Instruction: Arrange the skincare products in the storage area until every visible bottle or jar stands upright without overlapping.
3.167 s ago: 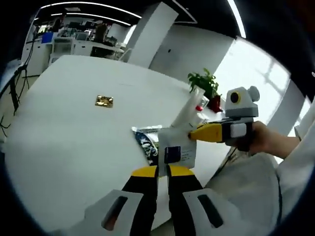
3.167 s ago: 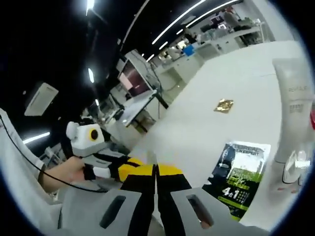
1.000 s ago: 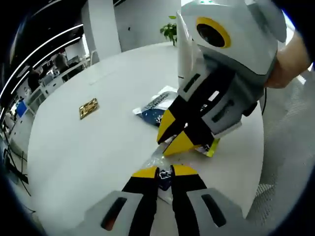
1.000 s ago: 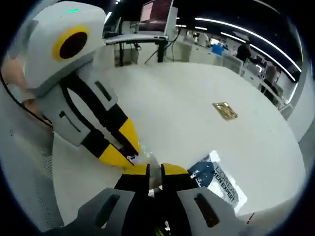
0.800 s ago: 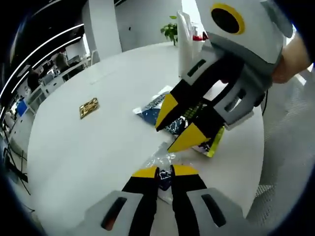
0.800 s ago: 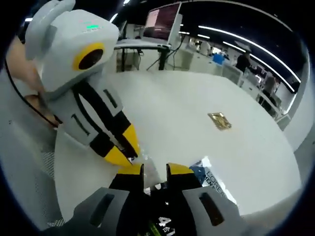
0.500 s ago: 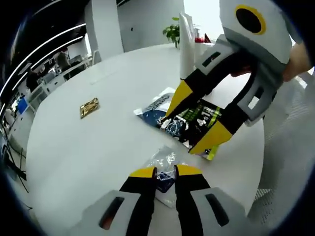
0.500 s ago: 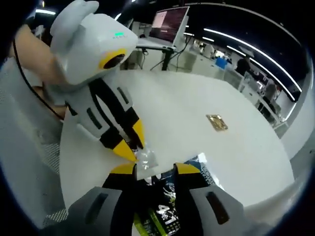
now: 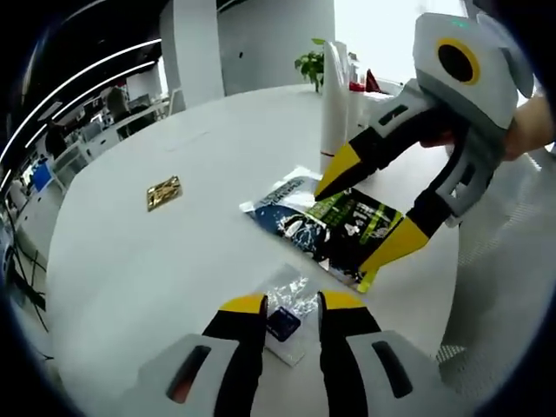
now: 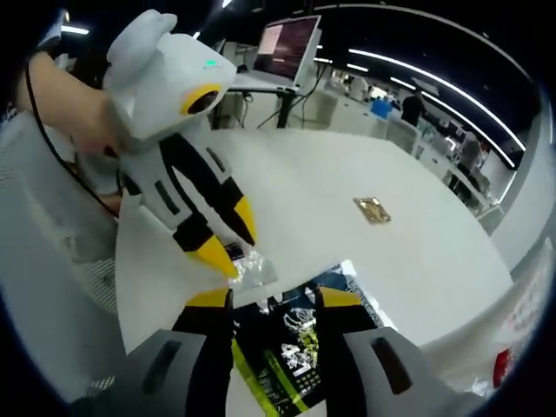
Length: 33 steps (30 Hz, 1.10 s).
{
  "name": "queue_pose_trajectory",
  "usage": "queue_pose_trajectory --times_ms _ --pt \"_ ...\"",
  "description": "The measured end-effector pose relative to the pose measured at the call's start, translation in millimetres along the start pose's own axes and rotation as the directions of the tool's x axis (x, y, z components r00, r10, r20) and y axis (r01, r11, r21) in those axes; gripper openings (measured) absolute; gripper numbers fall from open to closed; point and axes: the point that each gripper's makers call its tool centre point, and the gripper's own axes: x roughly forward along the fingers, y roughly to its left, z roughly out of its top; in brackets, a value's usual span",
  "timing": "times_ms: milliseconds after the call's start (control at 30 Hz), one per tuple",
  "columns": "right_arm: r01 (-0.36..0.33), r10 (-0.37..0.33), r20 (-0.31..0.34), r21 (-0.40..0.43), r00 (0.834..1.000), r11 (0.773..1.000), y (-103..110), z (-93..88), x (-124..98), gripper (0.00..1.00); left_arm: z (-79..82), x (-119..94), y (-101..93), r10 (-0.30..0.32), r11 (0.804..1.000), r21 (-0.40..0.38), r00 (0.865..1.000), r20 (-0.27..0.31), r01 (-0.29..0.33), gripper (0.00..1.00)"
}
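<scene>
A small clear sachet (image 9: 285, 321) with a blue label lies flat on the white table (image 9: 156, 261), between the spread jaws of my left gripper (image 9: 292, 303), which is open. A dark green-and-black sachet (image 9: 323, 222) lies flat just beyond it. My right gripper (image 9: 369, 213) comes in from the right, open wide above that sachet. In the right gripper view the dark sachet (image 10: 287, 340) lies between the open jaws of my right gripper (image 10: 274, 300). The left gripper (image 10: 233, 240) hangs over the clear sachet (image 10: 253, 270). A white tube (image 9: 334, 95) stands upright behind.
A small gold packet (image 9: 162, 193) lies alone further out on the table, also the gold packet (image 10: 371, 210) in the right gripper view. A potted plant (image 9: 311, 61) stands at the far edge. A hand (image 9: 530, 130) holds the right gripper near the table's rim.
Both grippers have opened. My left gripper was shut on the clear sachet and has let it go onto the table. The right gripper has spread wide and drawn back over the dark sachet.
</scene>
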Motion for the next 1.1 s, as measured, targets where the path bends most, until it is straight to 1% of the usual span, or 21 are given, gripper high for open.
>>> queue_pose_trajectory --times_ms 200,267,367,433,533,667,767,800,833,900,1000,1100 --pt "0.026 -0.026 0.019 0.017 0.999 1.0 -1 3.1 -20 0.45 2.2 -9 5.5 0.029 0.999 -0.045 1.0 0.007 -0.028 0.33" --pt "0.039 -0.039 0.023 0.018 0.999 0.999 -1 4.5 -30 0.47 6.7 -16 3.7 0.031 0.997 -0.067 0.999 0.009 -0.03 0.38" --pt "0.046 -0.046 0.029 0.024 0.998 0.999 1 8.5 -45 0.49 11.6 -24 3.3 0.05 0.995 -0.091 0.999 0.015 -0.048 0.48" --pt "0.051 -0.052 0.035 0.03 0.998 0.998 2 8.6 -50 0.51 15.1 -30 1.8 0.058 0.993 -0.102 0.998 0.015 -0.056 0.52" --pt "0.066 -0.068 0.04 0.045 0.997 0.997 -2 7.1 -58 0.55 15.2 -33 1.2 0.064 0.991 -0.119 0.998 0.009 -0.063 0.58" --pt "0.092 -0.097 0.056 0.086 0.994 0.992 -8 7.5 -76 0.6 14.7 -38 1.0 0.076 0.986 -0.147 0.997 0.003 -0.075 0.66" --pt "0.104 -0.111 0.062 0.113 0.992 0.988 -11 2.4 -83 0.64 12.4 -44 0.7 0.088 0.984 -0.157 0.996 -0.02 -0.09 0.69" --pt "0.099 -0.111 0.075 0.148 0.991 0.984 -11 -0.5 -84 0.65 12.0 -46 0.4 0.094 0.983 -0.158 0.995 -0.022 -0.096 0.7" --pt "0.103 -0.116 0.073 0.162 0.991 0.981 -13 -2.6 -86 0.67 11.9 -48 0.2 0.098 0.982 -0.161 0.995 -0.023 -0.101 0.71" --pt "0.108 -0.121 0.07 0.166 0.99 0.98 -14 -7.1 -92 0.71 10.2 -50 0.5 0.101 0.978 -0.178 0.994 -0.028 -0.105 0.73" --pt "0.122 -0.135 0.065 0.174 0.989 0.977 -17 -13.5 -100 0.74 11.4 -56 -1.0 0.104 0.974 -0.201 0.994 -0.023 -0.107 0.76" --pt "0.135 -0.153 0.069 0.221 0.986 0.966 -21 -19.1 -110 0.78 10.6 -63 -2.6 0.11 0.97 -0.217 0.994 -0.024 -0.113 0.8"
